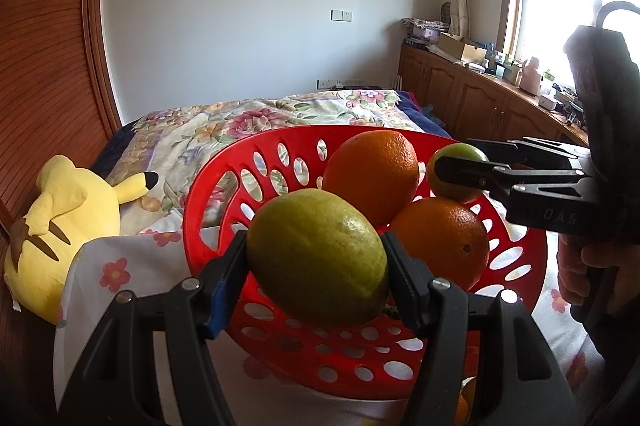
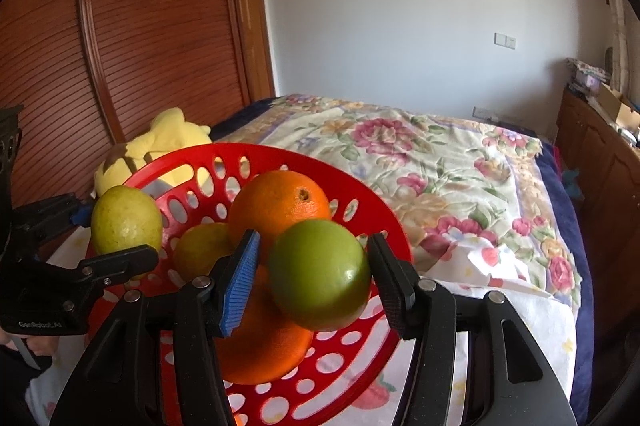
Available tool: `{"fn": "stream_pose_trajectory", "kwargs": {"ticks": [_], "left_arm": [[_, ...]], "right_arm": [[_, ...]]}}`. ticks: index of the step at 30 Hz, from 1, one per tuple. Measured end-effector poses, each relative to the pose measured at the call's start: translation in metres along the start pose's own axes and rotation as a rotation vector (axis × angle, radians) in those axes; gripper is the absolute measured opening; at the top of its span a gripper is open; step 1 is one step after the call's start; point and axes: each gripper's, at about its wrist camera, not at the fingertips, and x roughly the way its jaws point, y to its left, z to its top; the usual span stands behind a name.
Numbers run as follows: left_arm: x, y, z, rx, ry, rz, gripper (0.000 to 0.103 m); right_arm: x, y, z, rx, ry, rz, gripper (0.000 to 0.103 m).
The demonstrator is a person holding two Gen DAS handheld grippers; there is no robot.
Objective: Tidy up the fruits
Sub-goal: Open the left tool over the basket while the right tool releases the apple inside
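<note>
A red perforated basket (image 1: 280, 134) (image 2: 192, 148) stands on a white floral cloth on the bed. Two oranges lie in it, one behind (image 1: 372, 174) (image 2: 280, 206) and one in front (image 1: 440, 238) (image 2: 260, 346), beside a yellowish fruit (image 2: 204, 246). My left gripper (image 1: 316, 254) (image 2: 116, 230) is shut on a yellow-green lemon (image 1: 316, 266) (image 2: 126, 220) over the basket's near rim. A round green fruit (image 2: 320, 274) (image 1: 456, 150) sits between the fingers of my right gripper (image 2: 314, 258) (image 1: 456, 156), above the front orange. The blue pad (image 2: 240, 278) stands slightly off it, so the jaws are open.
A yellow plush toy (image 1: 60, 218) (image 2: 160, 138) lies left of the basket, against a slatted wooden wardrobe (image 2: 120, 26). The flowered bedspread (image 2: 440, 166) stretches behind. Wooden cabinets (image 1: 460, 90) with clutter line the right wall under a window. A hand (image 1: 580, 274) holds the right gripper.
</note>
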Motion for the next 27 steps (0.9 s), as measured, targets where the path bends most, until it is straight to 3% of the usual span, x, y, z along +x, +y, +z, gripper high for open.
{"fn": "stream_pose_trajectory", "kwargs": {"ticks": [16,27], "left_arm": [[0.001,0.001,-0.003,0.003,0.002,-0.002,0.064],[-0.013,0.005,0.0,0.012,-0.05,0.016,0.064]], "right_arm": [[-0.006,0.007,0.001,-0.029,-0.03,0.0,0.057],[-0.01,0.007,0.004,-0.028,-0.038,-0.002,0.058]]}}
